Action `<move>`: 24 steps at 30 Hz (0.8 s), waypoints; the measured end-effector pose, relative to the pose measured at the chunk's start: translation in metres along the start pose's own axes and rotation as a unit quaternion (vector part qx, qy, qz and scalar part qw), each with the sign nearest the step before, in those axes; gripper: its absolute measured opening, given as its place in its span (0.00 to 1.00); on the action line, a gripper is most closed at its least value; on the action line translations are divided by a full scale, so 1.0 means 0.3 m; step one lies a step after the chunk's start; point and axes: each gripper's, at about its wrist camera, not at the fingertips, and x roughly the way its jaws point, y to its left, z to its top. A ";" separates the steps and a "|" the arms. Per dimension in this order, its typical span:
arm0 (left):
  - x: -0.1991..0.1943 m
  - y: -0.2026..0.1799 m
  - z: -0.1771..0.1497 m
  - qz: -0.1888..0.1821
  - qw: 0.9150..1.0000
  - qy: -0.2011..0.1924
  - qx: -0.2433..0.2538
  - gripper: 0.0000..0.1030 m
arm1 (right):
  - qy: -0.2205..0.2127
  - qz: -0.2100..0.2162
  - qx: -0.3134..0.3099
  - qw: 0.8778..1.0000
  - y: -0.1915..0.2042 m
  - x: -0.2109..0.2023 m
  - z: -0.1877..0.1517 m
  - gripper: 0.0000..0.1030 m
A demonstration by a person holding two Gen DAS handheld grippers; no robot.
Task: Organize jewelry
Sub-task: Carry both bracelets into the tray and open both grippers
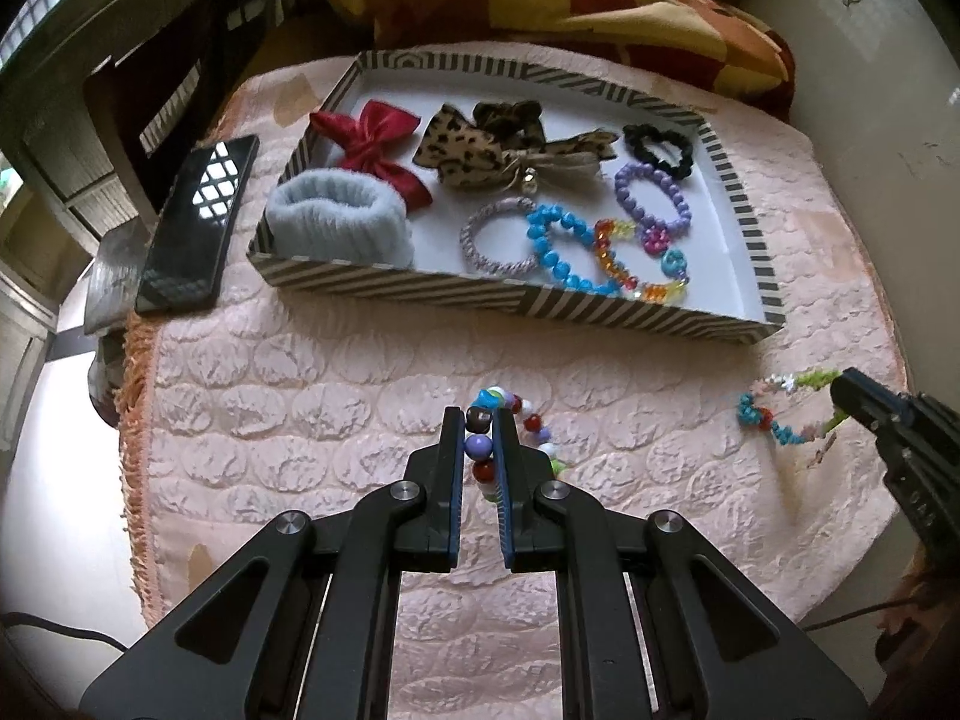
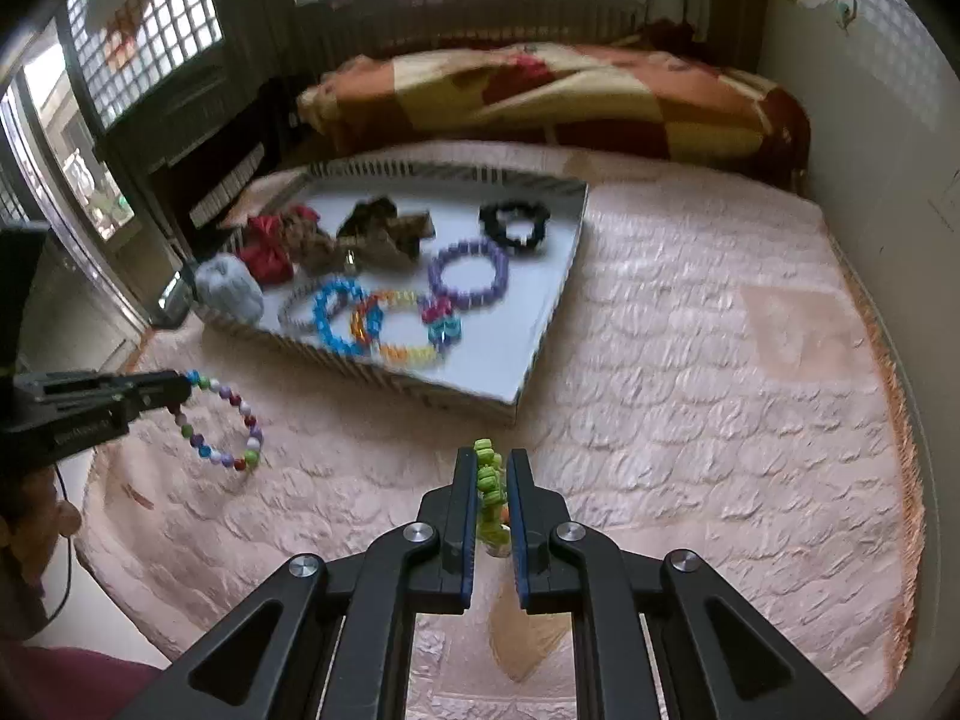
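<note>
Daylight falls through grid-paned windows (image 2: 144, 18) behind a dark cabinet (image 2: 198, 138). A pale wall (image 2: 870, 138) closes the right side. A folded red-and-yellow blanket (image 2: 558, 96) lies across the pink quilted bed cover (image 2: 690, 372).

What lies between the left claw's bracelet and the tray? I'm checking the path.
Only bare pink quilt between the beaded bracelet and striped tray, in the left wrist view.
</note>
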 end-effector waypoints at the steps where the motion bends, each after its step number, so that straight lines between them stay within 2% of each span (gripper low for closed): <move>1: -0.008 -0.004 0.004 -0.001 1.000 -0.002 0.002 0.08 | -0.004 -0.001 -0.001 1.000 -0.002 -0.008 0.009 0.08; 13: -0.109 -0.059 0.131 -0.011 0.999 -0.034 0.027 0.08 | -0.054 -0.002 -0.015 0.998 -0.004 -0.094 0.180 0.08; 17: -0.122 -0.090 0.182 -0.010 0.998 -0.043 0.039 0.08 | -0.054 0.001 -0.022 0.998 0.011 -0.075 0.229 0.08; 24: -0.087 -0.151 0.271 -0.006 0.998 -0.042 0.048 0.08 | -0.031 0.025 -0.027 0.999 0.040 0.016 0.276 0.08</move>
